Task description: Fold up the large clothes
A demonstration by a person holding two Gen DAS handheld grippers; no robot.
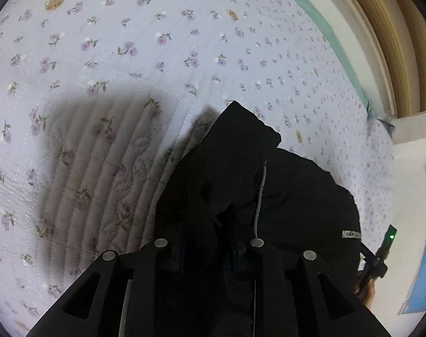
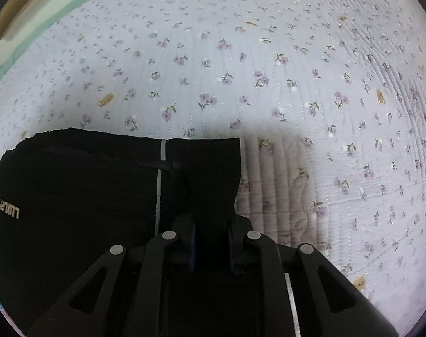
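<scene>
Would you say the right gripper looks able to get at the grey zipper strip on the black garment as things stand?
Probably not straight away: the right gripper is shut on the black garment; the grey zipper strip lies uncovered just beside it.

Matte black left gripper (image 1: 210, 241), silver round screws, black right gripper (image 2: 211, 238), angular linkages

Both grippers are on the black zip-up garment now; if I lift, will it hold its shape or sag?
The black zip-up garment will probably sag between the two grips: it already bunches and creases at the left gripper. It looks thick, so likely fairly heavy. The floral quilted bedspread may drag on it.
</scene>
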